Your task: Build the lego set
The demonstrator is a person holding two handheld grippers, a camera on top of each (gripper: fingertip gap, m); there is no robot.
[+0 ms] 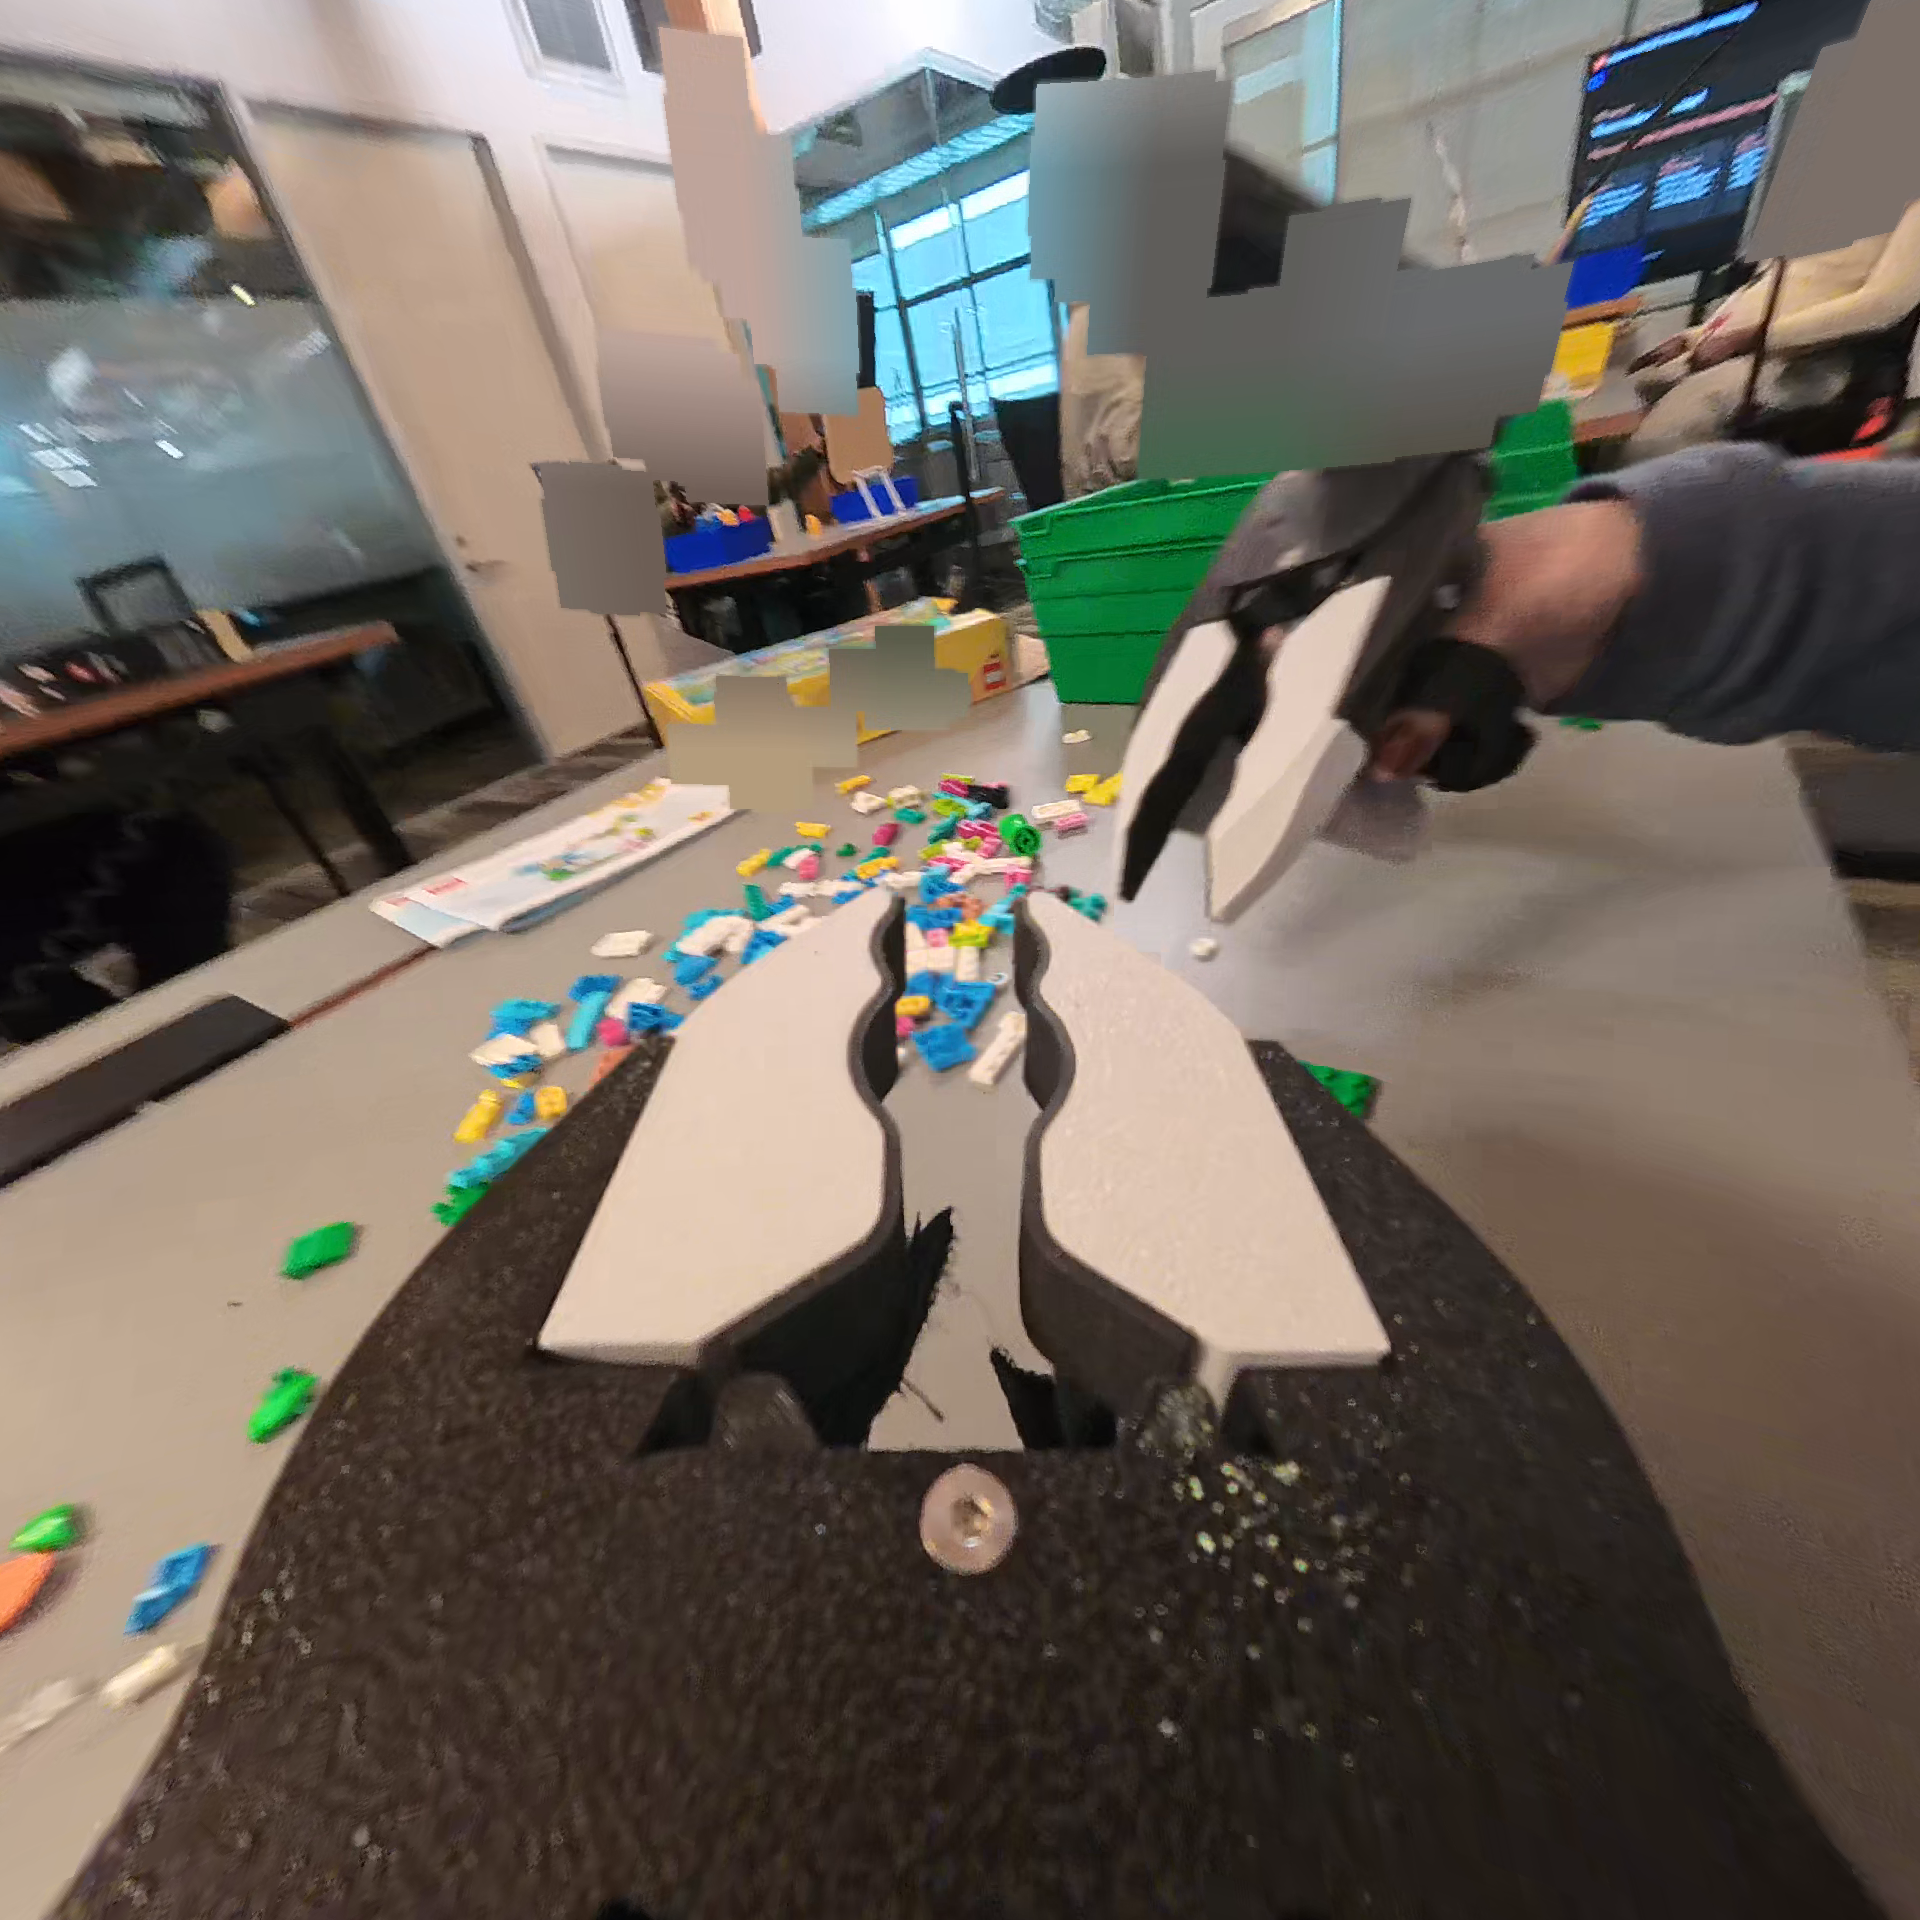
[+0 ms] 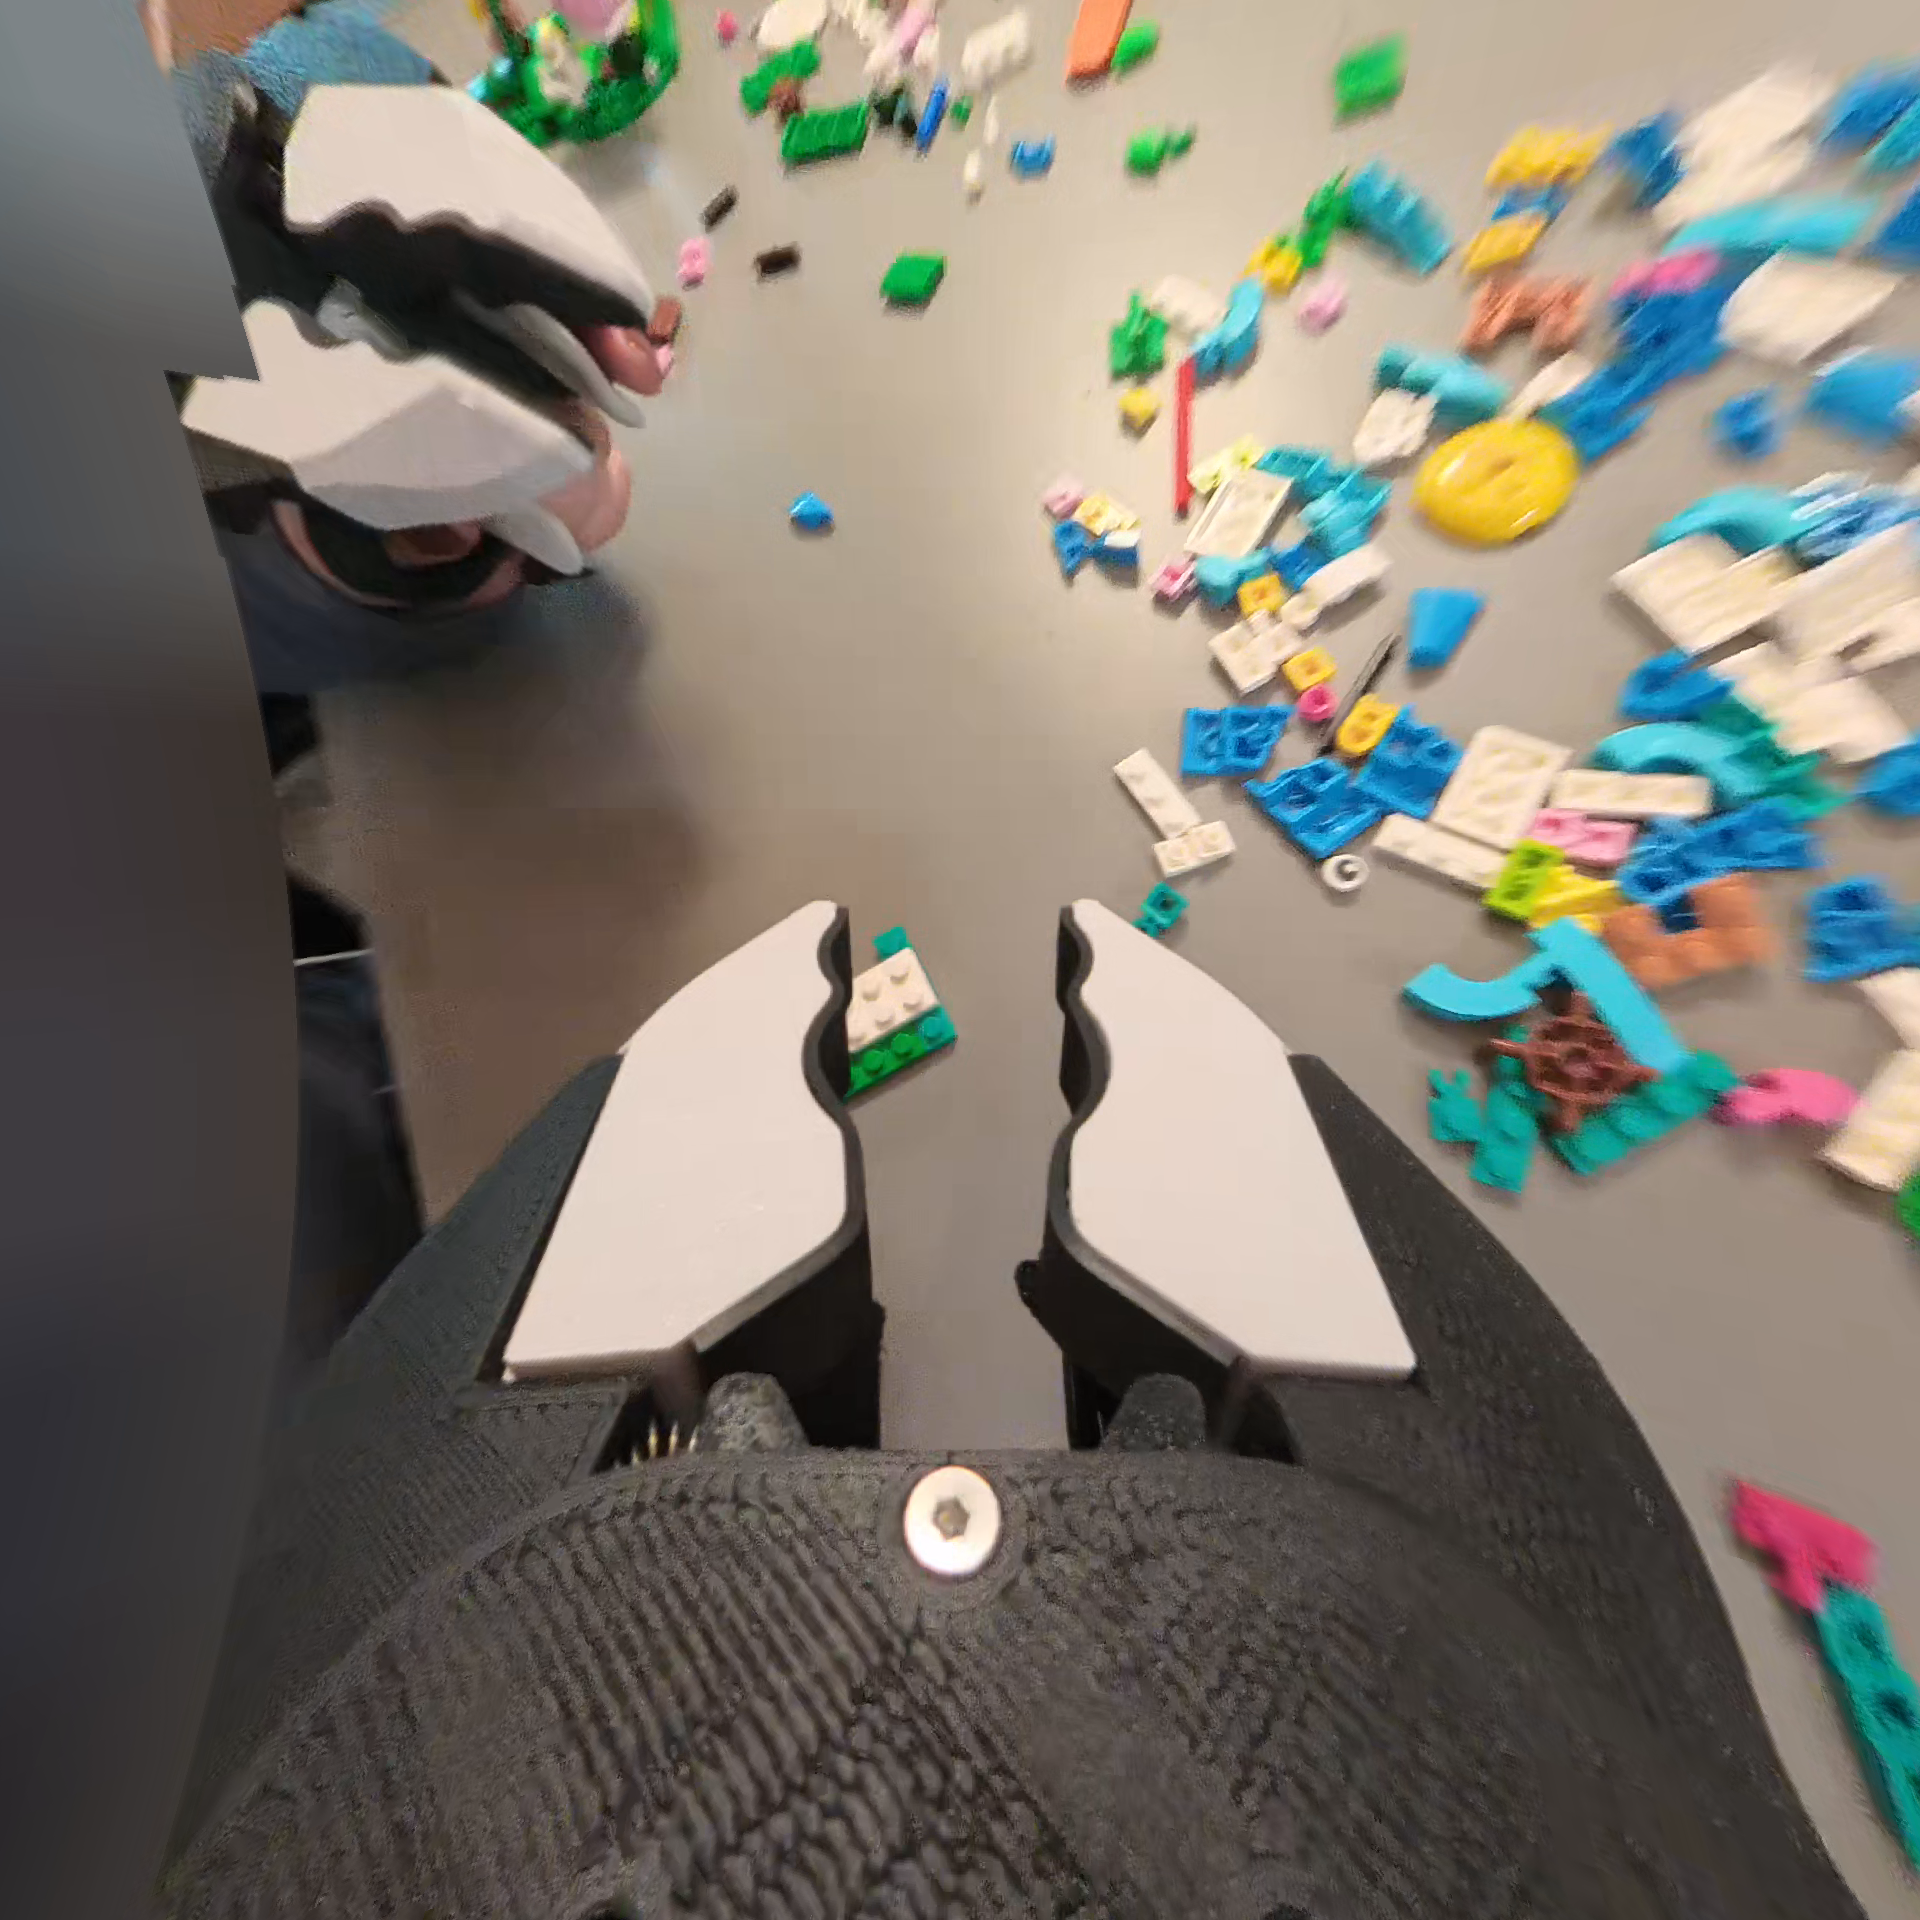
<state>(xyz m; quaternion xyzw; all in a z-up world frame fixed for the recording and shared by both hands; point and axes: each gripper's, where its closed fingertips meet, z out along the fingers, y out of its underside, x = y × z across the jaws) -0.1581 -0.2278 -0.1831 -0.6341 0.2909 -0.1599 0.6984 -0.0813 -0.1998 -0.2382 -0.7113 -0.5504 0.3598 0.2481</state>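
Observation:
My left gripper (image 1: 961, 914) is open and empty, a little above the grey table (image 1: 1558, 1195), pointing at a scattered pile of small bricks (image 1: 935, 873) in blue, white, yellow, pink and teal. My right gripper (image 2: 954, 914) is open over the table. A small stack of white, green and teal plates (image 2: 896, 1013) lies between its jaws, close to its left finger. The pile (image 2: 1558, 675) spreads out to its right. Each gripper also shows in the other's view: the right one (image 1: 1179, 904) held by a hand, the left one (image 2: 613, 431) at the upper left.
An instruction booklet (image 1: 551, 862) and a yellow set box (image 1: 966, 665) lie beyond the pile, with stacked green crates (image 1: 1112, 592) behind. A green part-built model (image 2: 582, 73) stands at the far edge. Loose green bricks (image 1: 317, 1247) lie at the left. A yellow disc (image 2: 1496, 483) sits in the pile.

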